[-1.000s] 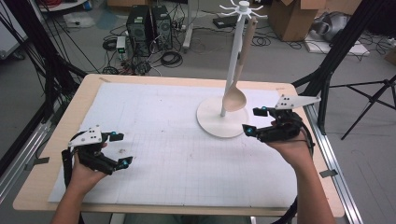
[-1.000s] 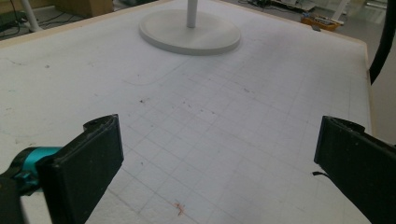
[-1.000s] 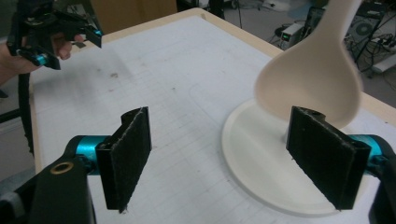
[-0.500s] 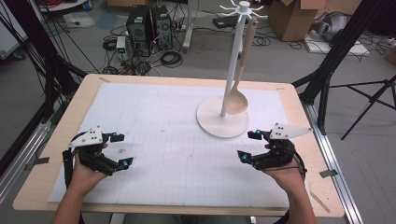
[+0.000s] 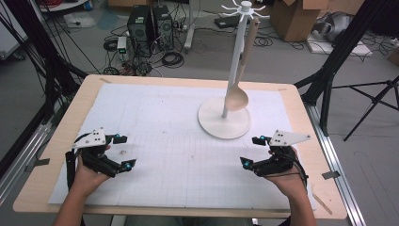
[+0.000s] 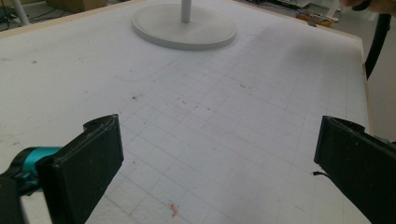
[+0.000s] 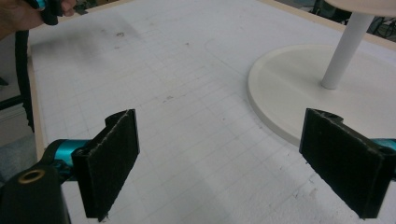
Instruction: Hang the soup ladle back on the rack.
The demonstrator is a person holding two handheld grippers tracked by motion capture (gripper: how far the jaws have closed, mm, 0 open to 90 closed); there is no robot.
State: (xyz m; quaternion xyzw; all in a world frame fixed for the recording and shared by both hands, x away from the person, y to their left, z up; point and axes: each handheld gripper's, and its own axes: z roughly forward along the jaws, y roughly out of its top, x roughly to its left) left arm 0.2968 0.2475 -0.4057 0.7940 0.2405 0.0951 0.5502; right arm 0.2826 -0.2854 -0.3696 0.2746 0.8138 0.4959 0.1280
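A white stand (image 5: 224,123) with a round base and a tall pole rises at the back right of the mat, and a wooden spoon (image 5: 236,96) hangs from one of its top hooks. My right gripper (image 5: 250,151) sits low over the mat, in front of the base and to its right. Its jaws have just been opening and nothing is between them. In the right gripper view the gripper (image 7: 219,158) stands open, with the base (image 7: 299,88) just beyond. My left gripper (image 5: 126,151) rests near the front left, open and empty. Its jaws (image 6: 215,158) frame bare mat, with the stand's base (image 6: 184,31) far ahead.
A white gridded mat (image 5: 169,122) covers the wooden table (image 5: 80,94). Black frame legs and a tripod stand beside both table sides. Computer towers (image 5: 150,26), cables and cardboard boxes lie on the floor beyond the far edge.
My right gripper came down and back toward the near edge, from beside the stand's base to low over the mat, with its jaws wider apart. My left gripper kept still.
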